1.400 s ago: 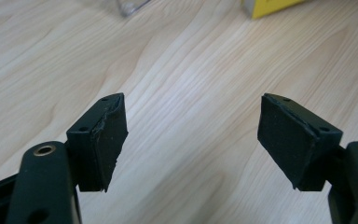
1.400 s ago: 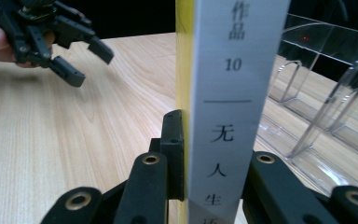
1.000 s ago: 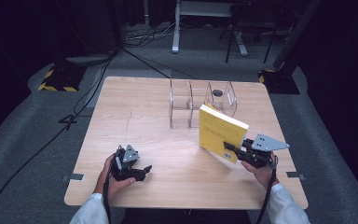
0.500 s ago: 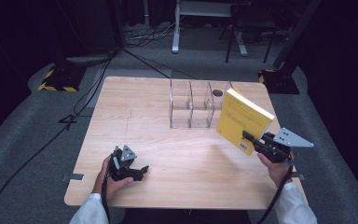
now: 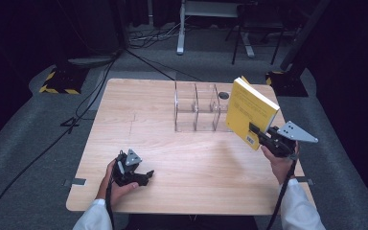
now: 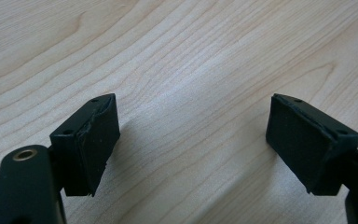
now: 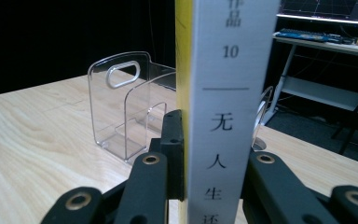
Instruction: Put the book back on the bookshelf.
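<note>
Clear acrylic rack [image 5: 202, 106], compartments bare

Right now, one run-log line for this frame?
right gripper: shut on yellow paperback book, raised beside clear acrylic divider rack | left gripper: open, low over wooden table

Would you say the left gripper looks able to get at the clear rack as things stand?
Probably yes: the left gripper is open and empty, and bare table lies between it and the rack.

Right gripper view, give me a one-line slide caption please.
Right gripper clamps a yellow book by its white spine, upright, before a clear acrylic organizer on the wooden table.
</note>
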{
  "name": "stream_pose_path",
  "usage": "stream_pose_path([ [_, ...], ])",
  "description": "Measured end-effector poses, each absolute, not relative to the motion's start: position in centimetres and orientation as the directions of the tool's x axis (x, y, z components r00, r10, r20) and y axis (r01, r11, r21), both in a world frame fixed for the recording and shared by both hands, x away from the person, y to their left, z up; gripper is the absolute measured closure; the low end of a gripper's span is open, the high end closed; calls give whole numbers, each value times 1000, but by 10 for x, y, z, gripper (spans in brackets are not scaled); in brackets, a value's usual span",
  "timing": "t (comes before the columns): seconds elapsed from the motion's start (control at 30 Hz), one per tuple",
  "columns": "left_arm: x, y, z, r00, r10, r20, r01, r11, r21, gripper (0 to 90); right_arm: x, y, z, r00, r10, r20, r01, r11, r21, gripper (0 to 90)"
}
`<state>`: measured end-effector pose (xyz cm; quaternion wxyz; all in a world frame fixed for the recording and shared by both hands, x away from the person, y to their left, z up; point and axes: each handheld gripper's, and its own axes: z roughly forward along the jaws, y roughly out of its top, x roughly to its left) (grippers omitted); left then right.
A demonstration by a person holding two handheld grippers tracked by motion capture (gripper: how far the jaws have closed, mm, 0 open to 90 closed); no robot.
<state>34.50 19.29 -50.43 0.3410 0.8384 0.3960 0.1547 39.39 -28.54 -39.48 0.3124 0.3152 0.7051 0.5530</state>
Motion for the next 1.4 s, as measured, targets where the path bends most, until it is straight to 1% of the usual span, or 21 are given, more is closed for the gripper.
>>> stream_pose_path([
  [0.2,345,192,-505,634,773,-9,559,-451,696,180,409,-275,-390,-572,813,-110,105,206,973,765],
  [0.8,344,192,-504,631,776,-9,561,-448,696,180,455,-253,-393,-491,869,-65,165,167,972,765],
  [1.2,344,191,-504,631,776,-11,562,-447,696,180,482,-231,-402,-464,880,-103,178,206,962,765],
  [1.4,344,191,-504,631,776,-11,562,-447,696,180,494,-226,-407,-446,889,-101,192,205,960,765],
])
